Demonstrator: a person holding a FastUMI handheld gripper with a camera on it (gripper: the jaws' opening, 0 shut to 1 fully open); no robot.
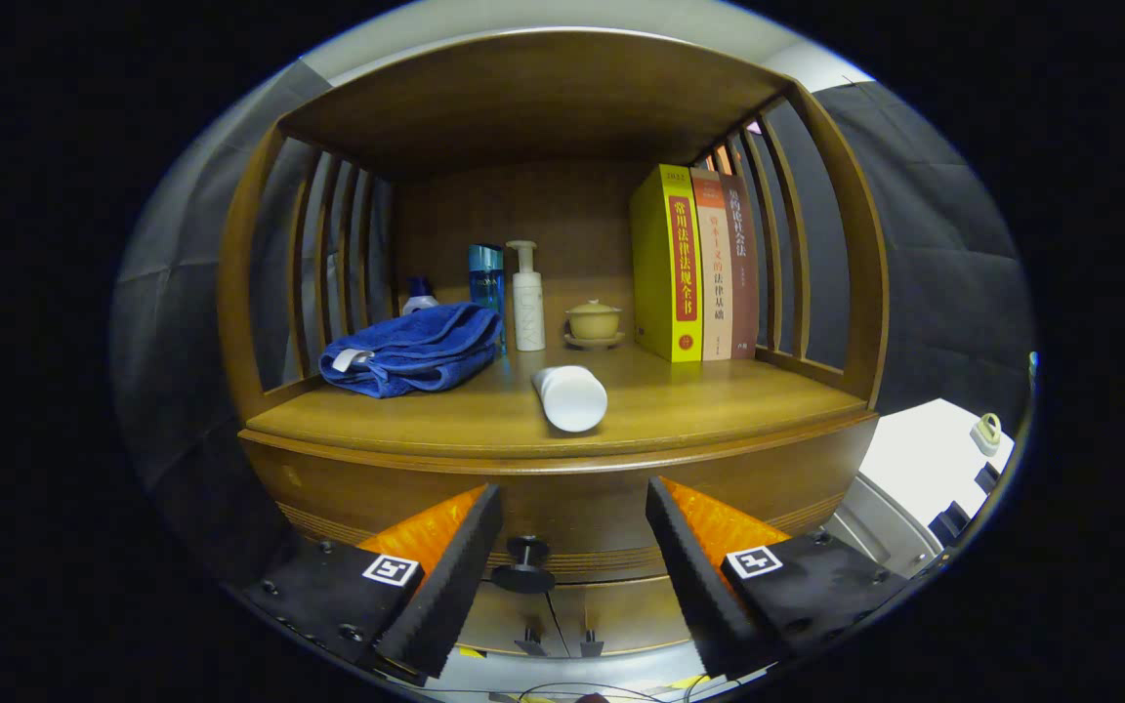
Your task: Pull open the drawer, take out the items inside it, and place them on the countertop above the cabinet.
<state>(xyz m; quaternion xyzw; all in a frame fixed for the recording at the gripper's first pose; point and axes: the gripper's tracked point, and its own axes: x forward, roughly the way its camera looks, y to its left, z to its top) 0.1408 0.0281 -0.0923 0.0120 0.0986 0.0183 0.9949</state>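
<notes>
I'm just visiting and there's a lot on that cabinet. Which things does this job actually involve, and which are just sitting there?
Part of the job:
- drawer, closed, with its knob
- countertop
- hand-held gripper, fingers open either side of the knob

Just sitting there:
- blue towel
- white tube lying down
- pump bottle
- blue bottle
- lidded cup
- books

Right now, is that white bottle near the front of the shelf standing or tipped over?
Tipped over. The white bottle lies on its side on the countertop, one round end facing the open fingers.
</notes>
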